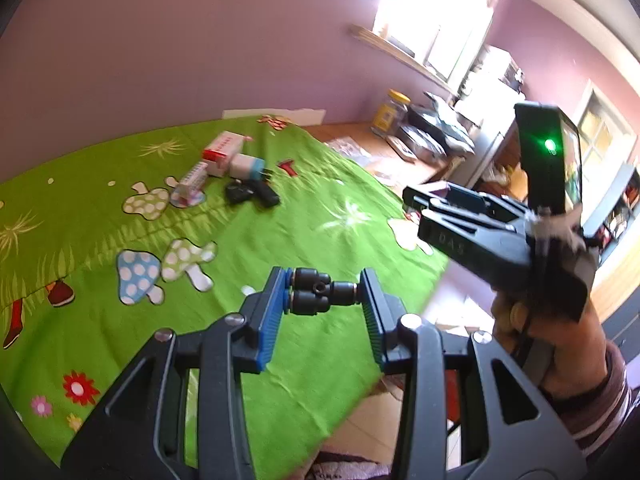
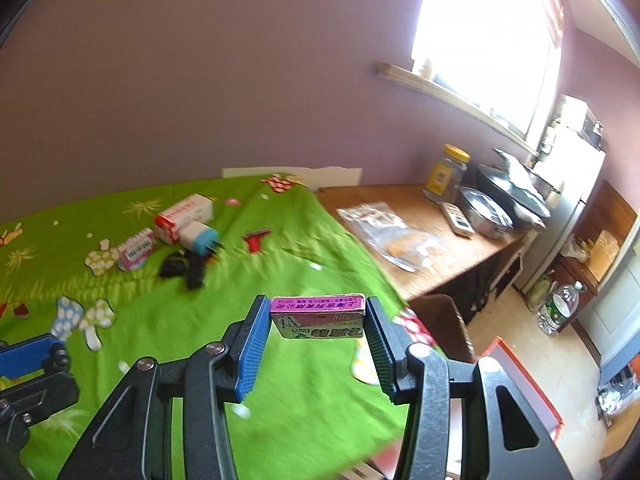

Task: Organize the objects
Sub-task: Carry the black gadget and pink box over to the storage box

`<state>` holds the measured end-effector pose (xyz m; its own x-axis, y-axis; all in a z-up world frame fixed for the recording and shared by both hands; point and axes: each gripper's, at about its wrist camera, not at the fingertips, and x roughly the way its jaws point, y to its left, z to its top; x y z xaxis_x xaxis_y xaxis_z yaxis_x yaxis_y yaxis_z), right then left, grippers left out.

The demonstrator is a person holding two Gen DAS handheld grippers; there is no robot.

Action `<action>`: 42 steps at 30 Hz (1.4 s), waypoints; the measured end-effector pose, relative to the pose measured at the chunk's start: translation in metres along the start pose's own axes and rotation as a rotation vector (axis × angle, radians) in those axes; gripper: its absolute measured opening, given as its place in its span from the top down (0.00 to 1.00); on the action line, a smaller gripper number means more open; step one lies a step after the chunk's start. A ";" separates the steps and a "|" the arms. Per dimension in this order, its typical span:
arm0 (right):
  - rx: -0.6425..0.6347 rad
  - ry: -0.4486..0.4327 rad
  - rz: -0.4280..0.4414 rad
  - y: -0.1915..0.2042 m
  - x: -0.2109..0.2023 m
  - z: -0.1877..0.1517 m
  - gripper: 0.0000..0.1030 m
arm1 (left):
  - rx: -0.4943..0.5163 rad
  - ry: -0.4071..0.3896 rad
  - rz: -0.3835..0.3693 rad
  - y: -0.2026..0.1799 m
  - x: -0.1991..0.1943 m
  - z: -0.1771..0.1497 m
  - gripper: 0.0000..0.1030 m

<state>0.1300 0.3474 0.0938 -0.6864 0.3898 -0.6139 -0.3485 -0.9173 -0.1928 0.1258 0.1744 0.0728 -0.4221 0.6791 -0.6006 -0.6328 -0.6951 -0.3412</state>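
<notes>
My left gripper (image 1: 322, 294) is shut on a black plastic Y-shaped tube fitting (image 1: 316, 291), held crosswise between the blue pads above the green cloth. My right gripper (image 2: 316, 320) is shut on a small pink and green box (image 2: 318, 316) with printed characters, also lifted off the cloth. In the left wrist view the right gripper's black body (image 1: 480, 232) shows at the right, held by a hand (image 1: 560, 344). Far back on the cloth lie a red and white box (image 1: 222, 148), a white and blue charger plug (image 1: 248, 166), a small pink box (image 1: 192, 180) and black parts (image 1: 252, 194).
A green cloth (image 2: 280, 256) with mushroom prints covers the bed or table. A wooden desk (image 2: 448, 240) at the right holds a yellow-lidded jar (image 2: 446, 174), a plastic bag, metal pans and a remote. An orange-edged box (image 2: 528, 392), a cardboard box and a water bottle (image 2: 562, 306) sit on the floor.
</notes>
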 end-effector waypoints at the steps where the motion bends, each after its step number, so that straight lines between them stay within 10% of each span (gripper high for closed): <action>1: 0.013 0.004 0.001 -0.008 -0.001 -0.003 0.53 | 0.010 0.002 -0.002 -0.006 -0.001 -0.001 0.59; 19: 0.241 0.052 -0.154 -0.163 -0.041 -0.101 0.53 | 0.117 0.111 -0.246 -0.121 0.058 -0.031 0.59; 42: 0.325 0.176 -0.204 -0.223 -0.010 -0.171 0.53 | 0.266 0.310 -0.233 -0.193 0.126 -0.073 0.59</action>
<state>0.3241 0.5336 0.0121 -0.4730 0.5154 -0.7146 -0.6687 -0.7381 -0.0899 0.2423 0.3772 0.0103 -0.0612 0.6793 -0.7313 -0.8493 -0.4203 -0.3194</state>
